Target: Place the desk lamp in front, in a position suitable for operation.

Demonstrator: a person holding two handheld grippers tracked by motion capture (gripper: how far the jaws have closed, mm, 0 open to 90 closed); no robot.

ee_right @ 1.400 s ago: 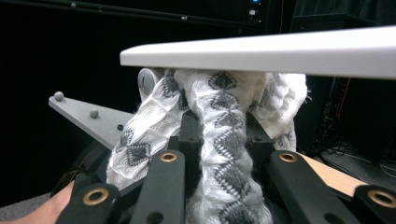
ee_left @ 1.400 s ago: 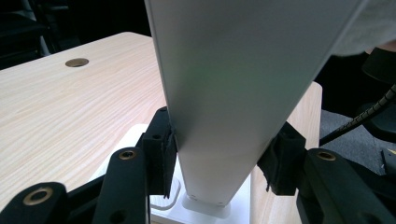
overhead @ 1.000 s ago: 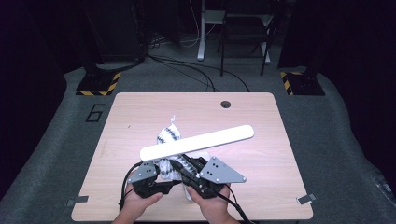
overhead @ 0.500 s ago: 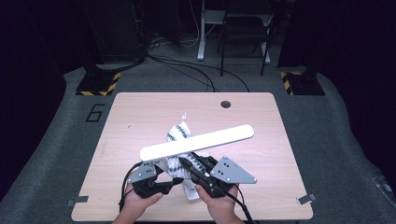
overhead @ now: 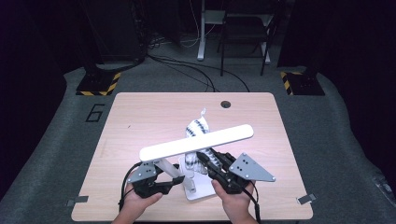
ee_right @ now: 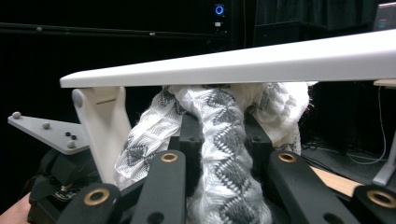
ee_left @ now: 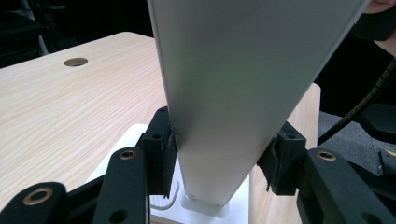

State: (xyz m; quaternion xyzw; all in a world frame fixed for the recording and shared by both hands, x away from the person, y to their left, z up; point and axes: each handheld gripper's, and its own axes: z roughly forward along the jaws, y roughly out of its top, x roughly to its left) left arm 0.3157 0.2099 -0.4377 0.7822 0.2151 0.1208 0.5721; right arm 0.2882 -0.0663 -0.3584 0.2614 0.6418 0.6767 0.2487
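Both grippers busy at a white lamp (overhead: 196, 141) near the table's (overhead: 140, 121) front edge.
Left gripper (ee_left: 217, 156) clamps the lamp's upright arm just above its base; right gripper (ee_right: 223, 140) is closed on a patterned cloth (ee_right: 219, 135) draped under the lamp head.

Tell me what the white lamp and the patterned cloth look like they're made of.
The lamp looks like matte white plastic or painted metal: smooth, even, seamless surfaces with soft sheen; which one is unclear. The cloth looks like a knitted or woven textile, white with grey zigzag patterning, soft and bunched, with visible yarn texture.
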